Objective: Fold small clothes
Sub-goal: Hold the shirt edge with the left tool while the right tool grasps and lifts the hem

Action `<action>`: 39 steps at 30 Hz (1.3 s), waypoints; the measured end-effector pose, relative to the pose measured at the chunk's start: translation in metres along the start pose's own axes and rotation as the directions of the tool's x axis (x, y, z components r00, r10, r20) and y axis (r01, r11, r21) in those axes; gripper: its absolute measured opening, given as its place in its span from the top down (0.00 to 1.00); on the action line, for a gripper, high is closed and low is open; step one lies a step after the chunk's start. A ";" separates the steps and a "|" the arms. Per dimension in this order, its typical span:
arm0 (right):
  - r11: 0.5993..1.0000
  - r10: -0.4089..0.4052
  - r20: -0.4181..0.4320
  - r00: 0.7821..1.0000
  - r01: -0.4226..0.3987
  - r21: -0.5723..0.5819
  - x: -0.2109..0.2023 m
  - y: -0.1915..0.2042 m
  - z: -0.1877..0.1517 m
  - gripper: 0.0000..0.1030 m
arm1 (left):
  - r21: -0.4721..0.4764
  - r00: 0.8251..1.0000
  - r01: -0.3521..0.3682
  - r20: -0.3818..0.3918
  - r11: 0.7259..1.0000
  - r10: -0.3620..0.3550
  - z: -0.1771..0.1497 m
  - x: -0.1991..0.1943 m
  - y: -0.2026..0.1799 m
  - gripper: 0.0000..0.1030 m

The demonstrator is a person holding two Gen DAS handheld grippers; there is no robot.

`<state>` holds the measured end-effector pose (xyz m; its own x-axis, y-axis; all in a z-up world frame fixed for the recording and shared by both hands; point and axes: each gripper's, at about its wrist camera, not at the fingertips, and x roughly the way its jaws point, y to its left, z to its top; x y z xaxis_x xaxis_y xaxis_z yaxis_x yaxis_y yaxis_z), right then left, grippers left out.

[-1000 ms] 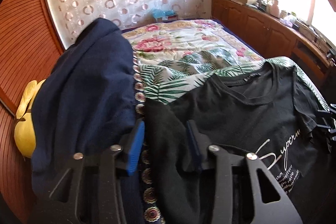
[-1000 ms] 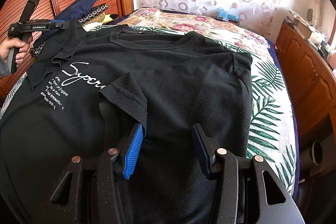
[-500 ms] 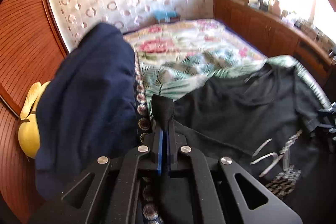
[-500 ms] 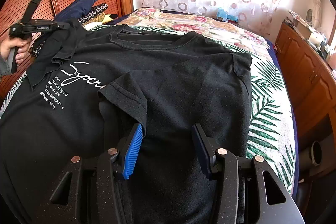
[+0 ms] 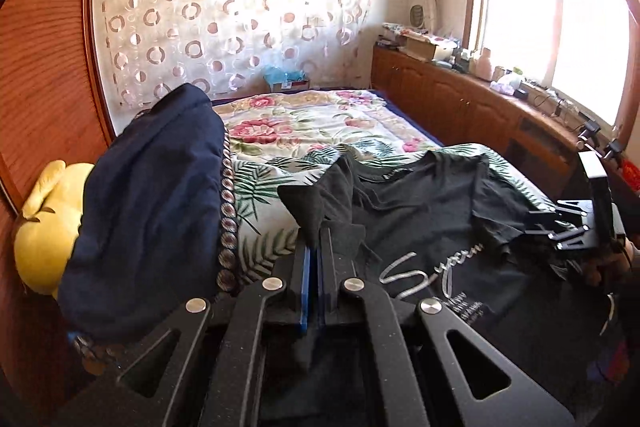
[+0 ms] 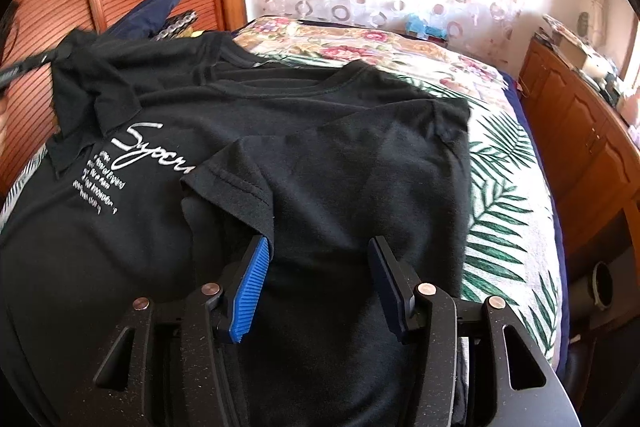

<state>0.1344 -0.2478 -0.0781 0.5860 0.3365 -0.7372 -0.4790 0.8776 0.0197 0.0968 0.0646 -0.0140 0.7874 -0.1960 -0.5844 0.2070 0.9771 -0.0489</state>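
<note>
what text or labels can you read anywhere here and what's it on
"Superm": large white script on the chest of the black t-shirt, cut off by the folded sleeve; the letters are a best guess.
Small white lines under the script: too small and blurred to read.
Neck label inside the collar: unreadable.
Nothing else legible.

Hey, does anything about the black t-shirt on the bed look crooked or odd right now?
Yes. The black t-shirt is lopsided: one side lies folded flat over the chest, while the left gripper pinches the other sleeve up off the bed, bunching the collar.
</note>
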 end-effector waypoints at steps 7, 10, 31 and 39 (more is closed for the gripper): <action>0.997 -0.048 0.036 0.998 0.046 0.066 -0.010 -0.035 0.021 0.48 | 0.003 1.000 0.005 0.008 1.000 -0.005 -0.013 -0.004 -0.007 0.97; 0.992 -0.097 0.000 0.995 0.097 0.075 0.005 -0.053 0.034 0.48 | 0.002 1.000 0.010 0.009 1.000 -0.010 -0.015 -0.004 -0.009 0.97; 0.990 -0.086 -0.133 0.987 0.100 0.103 0.082 -0.103 0.091 0.48 | 0.002 0.999 0.034 -0.037 0.999 -0.034 -0.026 0.013 0.003 0.97; 0.993 -0.076 -0.114 0.991 0.085 0.078 0.083 -0.101 0.088 0.48 | -0.008 0.997 0.046 -0.060 0.999 -0.047 -0.028 0.027 0.009 0.97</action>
<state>0.2889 -0.2785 -0.0818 0.5422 0.2276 -0.8088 -0.3746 0.9271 0.0098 0.1031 0.0705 -0.0529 0.7404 -0.2360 -0.6294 0.2387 0.9676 -0.0821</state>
